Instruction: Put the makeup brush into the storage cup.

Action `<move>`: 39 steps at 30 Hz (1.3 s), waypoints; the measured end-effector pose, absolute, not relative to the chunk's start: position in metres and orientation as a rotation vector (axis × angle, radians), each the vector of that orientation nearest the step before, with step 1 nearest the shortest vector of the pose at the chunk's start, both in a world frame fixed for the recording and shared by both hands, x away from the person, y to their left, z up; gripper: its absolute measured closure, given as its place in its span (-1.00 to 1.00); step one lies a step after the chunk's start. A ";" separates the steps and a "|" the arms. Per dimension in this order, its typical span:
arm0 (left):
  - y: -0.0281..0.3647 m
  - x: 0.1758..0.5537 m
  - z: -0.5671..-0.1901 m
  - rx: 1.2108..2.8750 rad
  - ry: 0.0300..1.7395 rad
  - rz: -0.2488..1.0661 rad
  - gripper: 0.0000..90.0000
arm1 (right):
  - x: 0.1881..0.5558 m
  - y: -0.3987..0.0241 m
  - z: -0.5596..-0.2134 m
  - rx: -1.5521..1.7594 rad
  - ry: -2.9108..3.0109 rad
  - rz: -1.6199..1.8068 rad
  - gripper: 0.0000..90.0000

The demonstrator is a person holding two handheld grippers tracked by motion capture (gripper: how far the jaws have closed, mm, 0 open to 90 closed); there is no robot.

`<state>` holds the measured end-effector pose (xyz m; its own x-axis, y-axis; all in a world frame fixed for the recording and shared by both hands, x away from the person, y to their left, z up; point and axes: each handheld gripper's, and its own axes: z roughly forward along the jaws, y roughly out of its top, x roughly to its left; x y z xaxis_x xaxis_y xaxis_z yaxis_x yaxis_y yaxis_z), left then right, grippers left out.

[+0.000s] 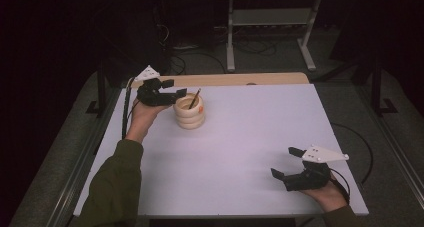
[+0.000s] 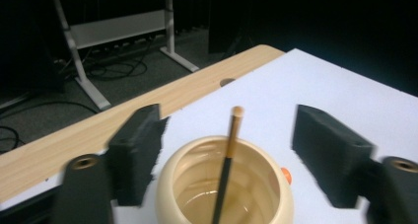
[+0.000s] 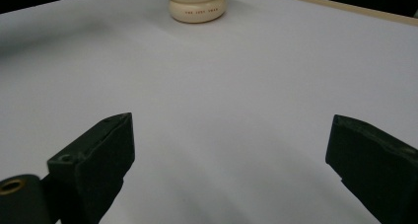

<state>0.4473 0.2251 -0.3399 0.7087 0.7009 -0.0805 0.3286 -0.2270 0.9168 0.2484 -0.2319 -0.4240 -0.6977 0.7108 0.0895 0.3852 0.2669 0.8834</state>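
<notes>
Because it leans on the rim, the thin black pencil with the orange end (image 2: 227, 160) stands tilted inside the cream ribbed ceramic cup (image 1: 189, 112), long axis steep, orange end up and toward the far edge of the white table (image 1: 250, 137). Around it the left gripper (image 1: 172, 88) has its fingers (image 2: 135, 150) apart, pressing on nothing. Near the front edge, the right gripper (image 1: 286, 161) rests with fingers spread wide.

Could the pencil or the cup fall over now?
Maybe. The pencil leans loosely inside the cream cup, between the open jaws of the left gripper. If that gripper pulls back crookedly, a jaw might catch the pencil top and flick it out. A jaw might also bump the cup's rim and tip it on the white table. The right gripper is far away, so it couldn't steady anything.
</notes>
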 end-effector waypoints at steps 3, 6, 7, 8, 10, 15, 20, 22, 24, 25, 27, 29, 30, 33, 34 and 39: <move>0.224 0.446 -0.340 1.853 0.804 0.418 -0.62 | 0.248 -0.232 -0.424 1.006 2.215 1.405 -0.91; 0.224 0.442 -0.338 1.858 0.798 0.422 -0.69 | 0.248 -0.232 -0.423 1.006 2.215 1.406 -0.91; 0.225 0.441 -0.337 1.863 0.801 0.424 -0.72 | 0.248 -0.232 -0.423 1.007 2.215 1.407 -0.91; 0.226 0.440 -0.337 1.865 0.798 0.426 -0.74 | 0.248 -0.232 -0.423 1.003 2.213 1.407 -0.91; 0.227 0.437 -0.335 1.860 0.797 0.435 -0.77 | 0.248 -0.232 -0.423 0.998 2.212 1.407 -0.91; 0.230 0.430 -0.333 1.859 0.796 0.421 -0.95 | 0.248 -0.232 -0.423 1.000 2.212 1.406 -0.91; 0.233 0.422 -0.335 1.865 0.795 0.418 -0.95 | 0.248 -0.232 -0.422 1.002 2.209 1.407 -0.91; 0.234 0.420 -0.335 1.879 0.799 0.416 -0.95 | 0.248 -0.232 -0.422 1.002 2.209 1.407 -0.91; 0.234 0.417 -0.336 1.879 0.797 0.414 -0.95 | 0.248 -0.233 -0.422 1.003 2.208 1.408 -0.91; 0.234 0.417 -0.336 1.879 0.797 0.414 -0.95 | 0.248 -0.233 -0.422 1.003 2.208 1.408 -0.91; 0.234 0.410 -0.336 1.885 0.791 0.409 -0.95 | 0.247 -0.234 -0.422 1.010 2.203 1.416 -0.91; 0.236 0.406 -0.336 1.878 0.789 0.411 -0.95 | 0.248 -0.234 -0.422 1.005 2.201 1.413 -0.91; 0.237 0.404 -0.337 1.881 0.788 0.407 -0.95 | 0.248 -0.235 -0.422 1.003 2.201 1.411 -0.91; 0.240 0.400 -0.339 1.875 0.790 0.393 -0.95 | 0.247 -0.234 -0.422 1.006 2.200 1.414 -0.91; 0.241 0.398 -0.339 1.884 0.787 0.393 -0.95 | 0.247 -0.234 -0.421 1.011 2.197 1.418 -0.91; 0.244 0.389 -0.343 1.888 0.792 0.382 -0.95 | 0.248 -0.234 -0.421 0.998 2.196 1.413 -0.91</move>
